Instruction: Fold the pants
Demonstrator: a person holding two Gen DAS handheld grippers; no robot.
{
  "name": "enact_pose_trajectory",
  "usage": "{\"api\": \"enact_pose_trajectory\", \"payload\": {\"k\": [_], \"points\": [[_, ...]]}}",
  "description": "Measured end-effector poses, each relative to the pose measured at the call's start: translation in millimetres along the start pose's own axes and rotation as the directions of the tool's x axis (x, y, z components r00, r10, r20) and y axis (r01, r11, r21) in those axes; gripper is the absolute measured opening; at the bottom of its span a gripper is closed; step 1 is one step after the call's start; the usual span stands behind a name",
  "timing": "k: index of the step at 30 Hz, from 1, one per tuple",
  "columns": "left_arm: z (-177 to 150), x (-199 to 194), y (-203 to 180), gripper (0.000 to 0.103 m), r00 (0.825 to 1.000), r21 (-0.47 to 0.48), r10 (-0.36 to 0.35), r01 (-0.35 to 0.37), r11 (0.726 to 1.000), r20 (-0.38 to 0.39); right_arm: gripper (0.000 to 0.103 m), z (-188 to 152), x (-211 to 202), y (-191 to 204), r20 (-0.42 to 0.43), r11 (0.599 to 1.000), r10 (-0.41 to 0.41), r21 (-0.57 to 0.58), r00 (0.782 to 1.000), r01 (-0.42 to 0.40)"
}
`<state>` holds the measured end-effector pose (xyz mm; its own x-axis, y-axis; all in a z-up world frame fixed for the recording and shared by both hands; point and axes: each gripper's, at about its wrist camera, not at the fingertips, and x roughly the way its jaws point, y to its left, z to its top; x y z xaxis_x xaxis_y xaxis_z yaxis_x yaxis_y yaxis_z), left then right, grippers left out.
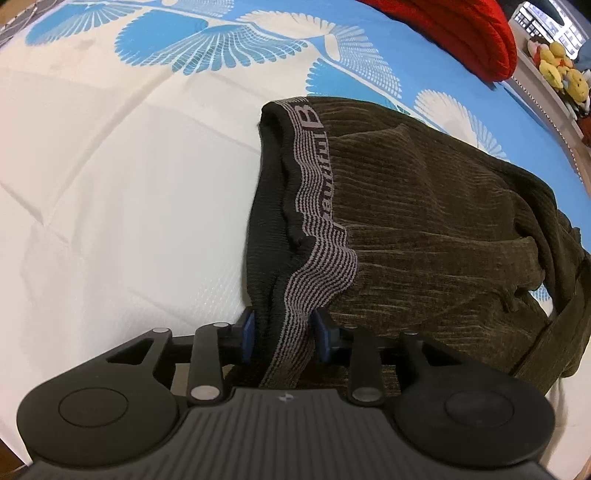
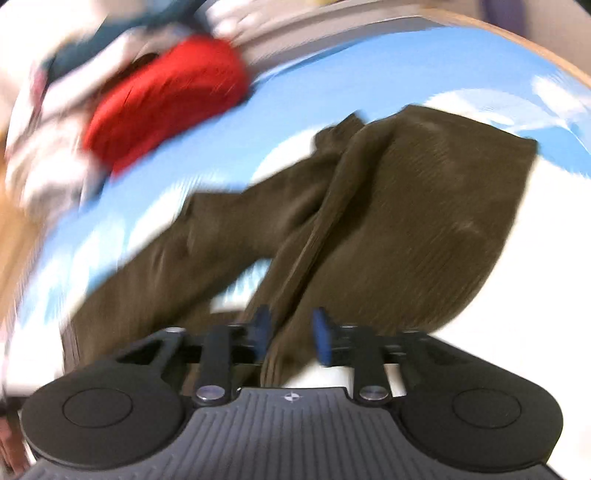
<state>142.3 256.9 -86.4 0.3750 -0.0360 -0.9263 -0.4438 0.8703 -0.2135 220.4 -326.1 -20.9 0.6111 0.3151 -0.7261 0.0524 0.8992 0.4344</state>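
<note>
A bed (image 1: pixel 110 177) with a blue-and-white cover carries brown pants (image 1: pixel 424 229) and a red garment (image 1: pixel 469 33).

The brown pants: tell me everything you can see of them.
The brown pants are a dark olive-brown ribbed fabric like corduroy, with a striped grey-and-black elastic waistband bearing woven lettering. They lie roughly folded on the white and blue patterned bedcover, the legs bunched and overlapping unevenly. The left claw has the waistband end between its blue pads. In the blurred right wrist view, a leg fold runs between the pads of the right claw; whether they press it is unclear.
</note>
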Motion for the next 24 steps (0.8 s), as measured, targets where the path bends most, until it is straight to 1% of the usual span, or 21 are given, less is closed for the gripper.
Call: {"api": "enact_pose_trajectory", "payload": {"k": [1,3,4,6,9,12,14,15,17,18,20,22,23,24], "points": [[0,1,-1,0.041,1.000,0.005,0.000,0.000,1.000,-0.002,0.036,3,6,-1,0.004,1.000,0.008,0.019,1.000,-0.008],[0,3,-3,0.043,1.000,0.011,0.001,-0.001,1.000,-0.007,0.036,9,21,-1,0.013,0.999,-0.002,0.036,1.000,0.002],[1,4,-3,0.043,1.000,0.012,0.000,0.000,1.000,-0.010,0.038,11,29,-1,0.017,0.999,-0.019,0.043,1.000,0.018],[2,7,-1,0.045,1.000,0.009,-0.004,0.004,1.000,-0.019,0.039,18,46,0,0.016,0.995,-0.065,0.071,0.998,0.064],[4,11,-1,0.045,1.000,0.018,-0.007,0.007,1.000,-0.031,0.039,22,66,0,0.012,0.990,-0.092,0.109,0.996,0.090],[4,14,-2,0.045,0.999,0.044,-0.005,0.006,0.999,-0.034,0.038,25,77,0,0.012,0.989,-0.113,0.102,0.994,0.111],[4,15,-4,0.043,1.000,0.064,0.000,0.002,0.998,-0.031,0.012,26,79,1,0.015,0.988,-0.136,0.072,0.991,0.135],[4,15,-5,0.041,1.000,0.073,0.001,0.001,0.997,-0.027,0.006,26,77,1,0.013,0.988,-0.141,0.067,0.990,0.140],[4,12,-5,0.031,1.000,0.078,0.001,0.000,0.997,-0.006,0.006,28,64,-3,0.029,0.989,-0.127,0.074,0.991,0.125],[5,9,-5,0.028,1.000,0.075,-0.002,0.001,0.997,0.014,0.005,29,53,-5,0.046,0.990,-0.119,0.076,0.992,0.115],[6,-1,-4,0.021,0.997,0.071,-0.004,-0.002,0.997,0.082,0.005,30,27,-8,0.077,0.994,-0.088,0.063,0.993,0.084],[7,-14,-3,0.017,0.987,0.064,-0.006,-0.005,0.998,0.161,0.005,27,-1,-15,0.089,0.998,-0.059,0.020,0.994,0.058],[6,-21,-2,0.016,0.981,0.059,-0.008,-0.004,0.998,0.192,0.005,23,-13,-21,0.077,0.999,-0.046,-0.006,0.996,0.047],[5,-26,-2,0.016,0.977,0.055,-0.008,-0.004,0.998,0.214,0.005,17,-25,-31,0.045,0.999,-0.041,-0.034,0.998,0.042]]}}
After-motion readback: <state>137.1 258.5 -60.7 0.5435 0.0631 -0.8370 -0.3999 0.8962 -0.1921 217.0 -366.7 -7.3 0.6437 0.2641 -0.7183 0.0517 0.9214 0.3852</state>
